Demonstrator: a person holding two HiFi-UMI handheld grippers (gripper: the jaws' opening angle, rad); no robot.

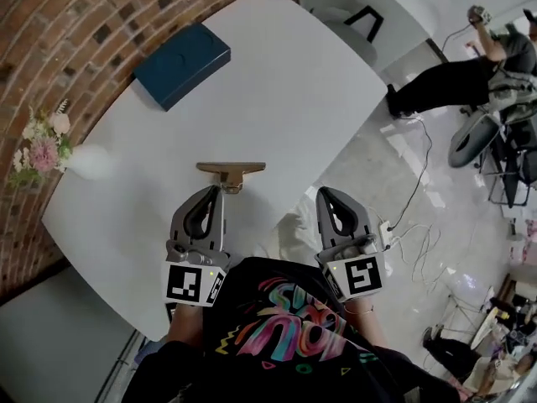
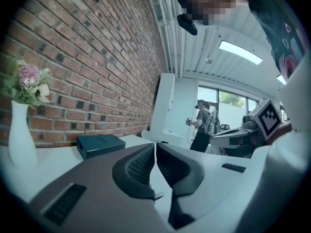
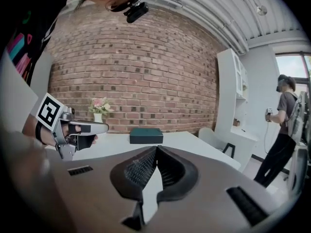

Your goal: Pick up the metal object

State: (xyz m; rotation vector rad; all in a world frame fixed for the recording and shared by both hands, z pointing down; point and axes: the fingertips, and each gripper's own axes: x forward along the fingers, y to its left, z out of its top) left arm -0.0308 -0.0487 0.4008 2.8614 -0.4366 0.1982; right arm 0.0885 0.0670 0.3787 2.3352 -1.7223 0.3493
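Note:
The metal object [image 1: 231, 171] is a small brass T-shaped piece lying on the white table [image 1: 285, 99], close to its near edge. My left gripper [image 1: 219, 191] is shut with nothing in it, its tips just short of the piece's stem on the left side. From the left gripper view [image 2: 155, 146] the piece is hidden behind the closed jaws. My right gripper [image 1: 322, 191] hangs off the table's near right edge, over the floor. Its jaws [image 3: 156, 149] meet at the tips and hold nothing. The left gripper [image 3: 73, 129] also shows in the right gripper view.
A teal box [image 1: 182, 64] lies at the table's far left, near a brick wall. A white vase of flowers [image 1: 42, 151] stands at the left edge. Beyond the table are a white chair [image 1: 357, 25] and a person [image 1: 457, 81]. Cables [image 1: 411, 229] trail across the floor on the right.

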